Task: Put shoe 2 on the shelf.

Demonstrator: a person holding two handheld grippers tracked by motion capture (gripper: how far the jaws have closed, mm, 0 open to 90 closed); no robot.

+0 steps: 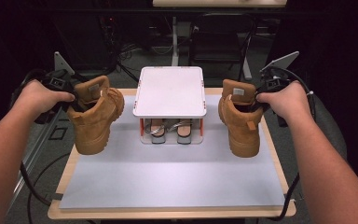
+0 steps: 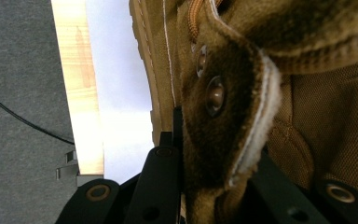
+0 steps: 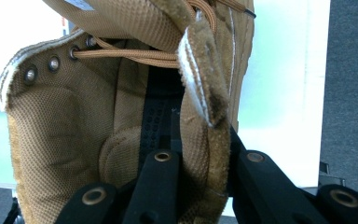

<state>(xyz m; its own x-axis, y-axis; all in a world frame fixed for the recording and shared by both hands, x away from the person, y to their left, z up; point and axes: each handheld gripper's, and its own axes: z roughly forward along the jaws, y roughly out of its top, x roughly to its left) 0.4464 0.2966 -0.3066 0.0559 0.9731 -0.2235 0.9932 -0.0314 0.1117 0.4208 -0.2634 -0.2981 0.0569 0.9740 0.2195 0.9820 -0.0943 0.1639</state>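
Note:
Two tan lace-up boots hang above the grey mat (image 1: 168, 177). My left gripper (image 1: 72, 100) is shut on the collar of the left boot (image 1: 94, 116), which tilts toe-down over the mat's left edge. In the left gripper view the black jaws pinch the boot's eyelet flap (image 2: 223, 116). My right gripper (image 1: 256, 99) is shut on the collar of the right boot (image 1: 240, 119), lifted near the mat's right side. In the right gripper view its jaws clamp the suede collar edge (image 3: 205, 116), with the boot's padded lining (image 3: 74, 130) to the left.
A small white two-level rack (image 1: 170, 91) stands at the back middle of the table, with a pair of grey sandals (image 1: 170, 130) on its lower shelf. The wooden table edge (image 1: 168, 213) frames the mat. A dark chair (image 1: 219, 37) stands behind.

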